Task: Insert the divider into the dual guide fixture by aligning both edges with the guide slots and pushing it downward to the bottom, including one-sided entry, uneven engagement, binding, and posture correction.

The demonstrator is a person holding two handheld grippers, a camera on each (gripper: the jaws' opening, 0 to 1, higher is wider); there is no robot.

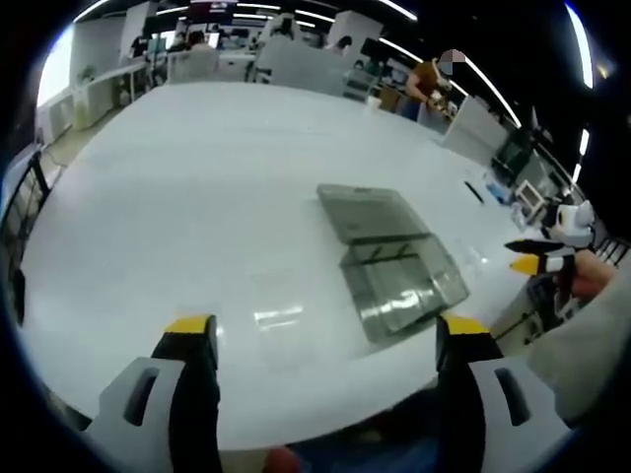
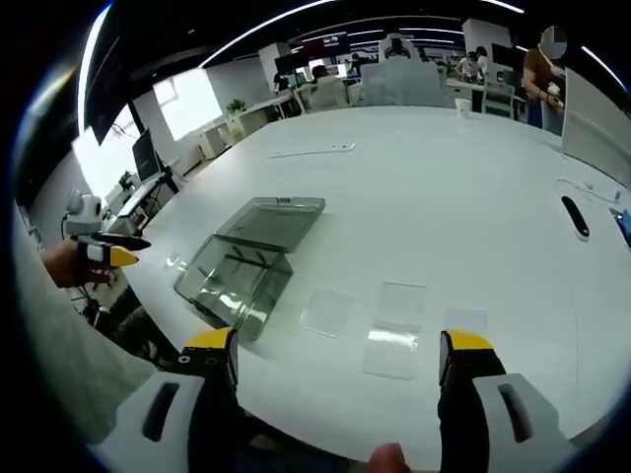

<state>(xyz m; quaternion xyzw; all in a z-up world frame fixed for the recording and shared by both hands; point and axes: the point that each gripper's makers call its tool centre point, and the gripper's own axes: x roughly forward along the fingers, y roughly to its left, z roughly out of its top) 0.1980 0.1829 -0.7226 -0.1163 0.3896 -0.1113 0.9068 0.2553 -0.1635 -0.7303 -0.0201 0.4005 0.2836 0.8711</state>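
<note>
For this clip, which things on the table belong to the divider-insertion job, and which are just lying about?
Job:
- clear guide fixture box
- its clear lid
- clear divider sheets
- left hand-held gripper, open
- right hand-held gripper, open

Lying about:
- dark oblong object
- cup

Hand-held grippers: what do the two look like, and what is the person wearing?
Each hand-held gripper has two black jaws with yellow tips on light grey housings with slotted cut-outs: the left hand-held gripper in the left gripper view, the right hand-held gripper in the right gripper view. Seen from the other view, each shows a white top part. The sleeve is light grey.
</note>
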